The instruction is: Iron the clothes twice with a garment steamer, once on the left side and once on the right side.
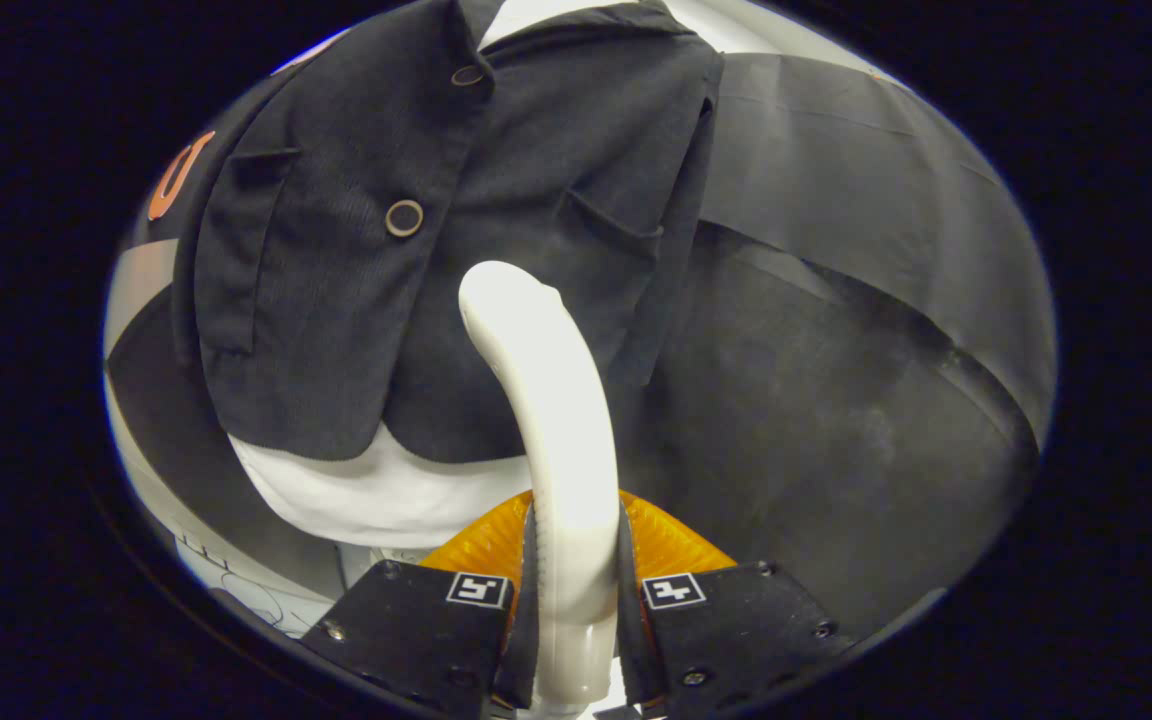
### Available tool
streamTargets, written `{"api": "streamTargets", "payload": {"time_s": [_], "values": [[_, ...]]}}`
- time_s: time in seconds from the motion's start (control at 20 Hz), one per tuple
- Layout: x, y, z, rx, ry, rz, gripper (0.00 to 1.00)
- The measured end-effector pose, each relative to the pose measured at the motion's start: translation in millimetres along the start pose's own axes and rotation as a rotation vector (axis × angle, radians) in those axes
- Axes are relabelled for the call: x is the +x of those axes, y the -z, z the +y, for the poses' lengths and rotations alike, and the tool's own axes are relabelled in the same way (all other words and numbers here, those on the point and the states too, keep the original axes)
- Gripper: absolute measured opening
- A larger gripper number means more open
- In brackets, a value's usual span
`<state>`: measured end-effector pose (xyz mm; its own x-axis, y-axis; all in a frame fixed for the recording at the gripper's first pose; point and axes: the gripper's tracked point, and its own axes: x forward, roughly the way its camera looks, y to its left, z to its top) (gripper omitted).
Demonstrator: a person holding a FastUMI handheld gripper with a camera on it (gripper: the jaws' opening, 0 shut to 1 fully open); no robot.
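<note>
While the tongs point(573, 590) clamp the steamer point(548, 420) handle, its head meets the dark jacket point(416, 220); steady, full-length strokes per side would serve best.

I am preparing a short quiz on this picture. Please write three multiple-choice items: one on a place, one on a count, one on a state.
1. Where does the head of the white steamer lie?
A. against the dark jacket
B. on the floor
C. inside a box

2. How many round buttons show on the jacket front?
A. none
B. two
C. five

3. What are the fingers of the gripper doing?
A. spread wide, holding nothing
B. closed on the steamer's handle
C. pinching the jacket's hem

Key: 1 A, the head reaches the jacket's front; 2 B, one button near the collar and one lower; 3 B, both fingers press the white handle.
</note>
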<state>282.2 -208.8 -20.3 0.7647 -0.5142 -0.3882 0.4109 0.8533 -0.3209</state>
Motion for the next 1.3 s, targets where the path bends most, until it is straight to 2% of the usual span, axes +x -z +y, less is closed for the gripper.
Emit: {"api": "streamTargets", "payload": {"time_s": [0.3,0.65,0.8,0.95,1.1,1.3], "values": [[0.6,-3.5,0.5,-0.017,-0.044,0.046,0.36],[2.3,0.1,5.7,-0.059,-0.132,0.088,0.36],[-0.9,-2.1,7.8,-0.036,-0.168,0.108,0.36],[-8.5,-4.4,-0.5,0.009,-0.168,0.101,0.36],[-29.6,-12.2,-6.5,0.058,-0.155,0.058,0.36],[-92.7,-10.4,-22.9,0.153,-0.118,-0.042,0.36]]}}
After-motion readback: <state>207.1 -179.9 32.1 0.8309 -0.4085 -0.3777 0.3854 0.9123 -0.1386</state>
